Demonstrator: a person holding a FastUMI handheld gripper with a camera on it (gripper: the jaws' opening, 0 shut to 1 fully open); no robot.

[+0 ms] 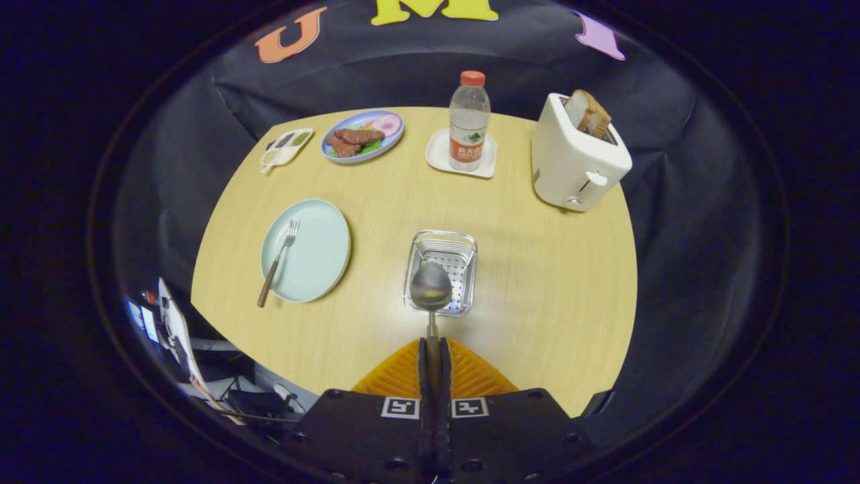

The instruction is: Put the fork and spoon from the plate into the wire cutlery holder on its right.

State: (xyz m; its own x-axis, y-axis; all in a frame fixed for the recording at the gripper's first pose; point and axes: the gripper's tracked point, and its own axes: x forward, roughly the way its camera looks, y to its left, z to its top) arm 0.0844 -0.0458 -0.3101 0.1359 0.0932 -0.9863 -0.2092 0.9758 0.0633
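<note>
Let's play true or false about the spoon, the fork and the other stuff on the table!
1. The hand-held gripper is shut on the spoon. True.
2. The fork is already in the wire cutlery holder. False: it lies on the pale green plate, its handle sticking out over the rim.
3. The spoon's bowl is over the wire cutlery holder. True.
4. The toaster is empty. False: bread slices stick out of it.
5. The water bottle lies on its side. False: it stands upright on a white coaster.
</note>
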